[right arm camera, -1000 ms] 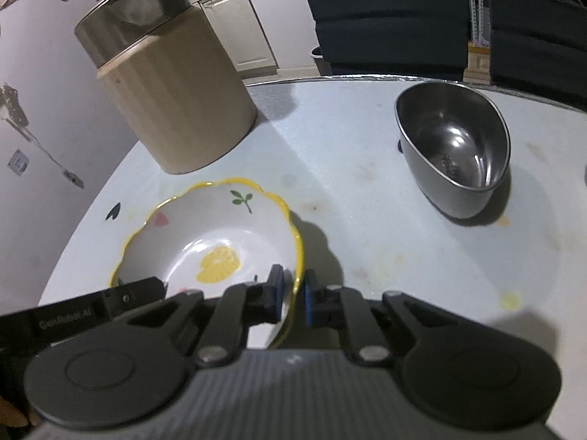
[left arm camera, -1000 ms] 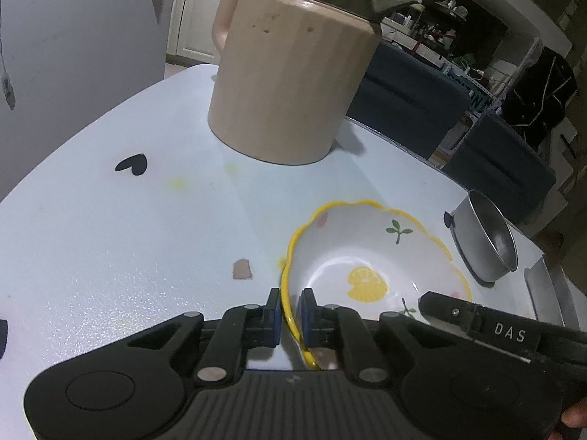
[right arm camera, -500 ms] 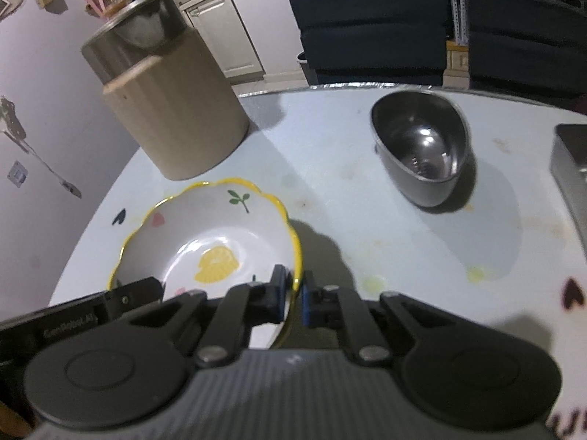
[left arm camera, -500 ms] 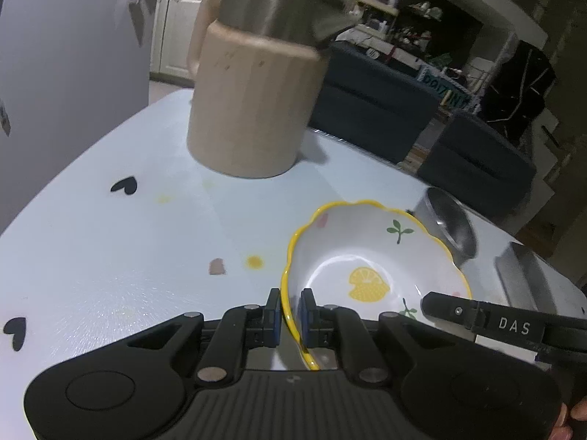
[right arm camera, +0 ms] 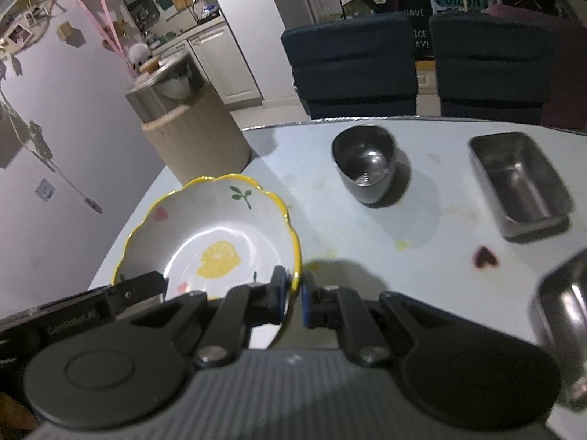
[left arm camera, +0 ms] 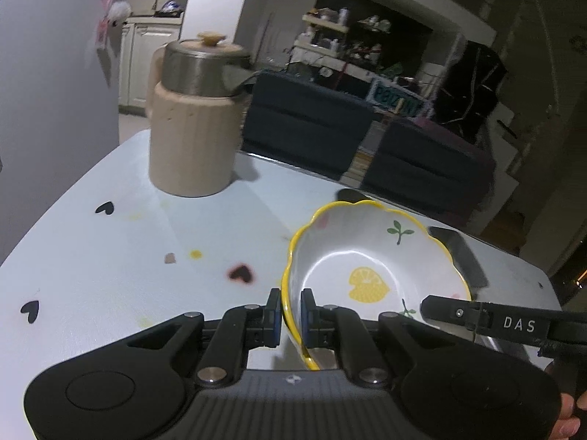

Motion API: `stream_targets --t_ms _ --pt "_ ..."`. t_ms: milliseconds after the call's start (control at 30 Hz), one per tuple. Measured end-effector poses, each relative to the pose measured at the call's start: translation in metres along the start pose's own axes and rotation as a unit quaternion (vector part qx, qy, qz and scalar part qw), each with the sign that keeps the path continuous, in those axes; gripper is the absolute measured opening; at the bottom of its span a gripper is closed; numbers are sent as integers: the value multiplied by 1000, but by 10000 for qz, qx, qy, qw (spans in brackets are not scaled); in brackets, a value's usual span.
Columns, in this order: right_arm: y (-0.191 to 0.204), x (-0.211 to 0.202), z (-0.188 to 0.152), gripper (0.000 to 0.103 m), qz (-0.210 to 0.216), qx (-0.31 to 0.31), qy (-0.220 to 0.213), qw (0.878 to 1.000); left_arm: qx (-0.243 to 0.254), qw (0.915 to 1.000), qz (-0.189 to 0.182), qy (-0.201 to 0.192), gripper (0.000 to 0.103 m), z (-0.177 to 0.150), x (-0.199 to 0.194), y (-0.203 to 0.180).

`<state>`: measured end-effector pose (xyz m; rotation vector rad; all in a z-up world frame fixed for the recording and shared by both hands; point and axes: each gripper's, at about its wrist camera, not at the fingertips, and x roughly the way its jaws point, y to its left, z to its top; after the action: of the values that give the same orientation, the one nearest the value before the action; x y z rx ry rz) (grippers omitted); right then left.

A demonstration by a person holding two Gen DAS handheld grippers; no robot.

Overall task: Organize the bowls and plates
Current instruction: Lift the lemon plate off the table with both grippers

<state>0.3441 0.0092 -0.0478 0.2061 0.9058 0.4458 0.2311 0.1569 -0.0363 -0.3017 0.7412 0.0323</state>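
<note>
Lemon-print bowl (left arm camera: 370,271) up off the pale desk (left arm camera: 110,256), pinched at opposite rims: left gripper (left arm camera: 290,317) jaws on left edge, right gripper (right arm camera: 291,297) jaws on right. Beyond, steel cup (right arm camera: 365,163) and tin (right arm camera: 521,183).

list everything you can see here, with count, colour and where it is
bowl: 1, white with yellow scalloped rim, held above table between both tools
jug: 1, beige with steel lid, far left on table
steel cup: 1, grey, middle far side
steel tray: 1, grey, rectangular, right
steel vessel: 1, partly seen, near right edge
table: 1, pale blue, heart marks
chairs: 2, dark blue, behind table
left tool: black, shut on bowl rim
right tool: black, shut on bowl rim
</note>
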Motion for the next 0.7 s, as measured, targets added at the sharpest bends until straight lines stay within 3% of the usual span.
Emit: stream_targets --t_ms 400,700 --pt "-39 -86 -56 11 -191 268 -289 9990 450 9976 -520 -81 10 -45 -38 -57" --pt "-63 -115 -99 11 -350 672 -442 9961 817 9932 -819 97 10 -78 -48 -77"
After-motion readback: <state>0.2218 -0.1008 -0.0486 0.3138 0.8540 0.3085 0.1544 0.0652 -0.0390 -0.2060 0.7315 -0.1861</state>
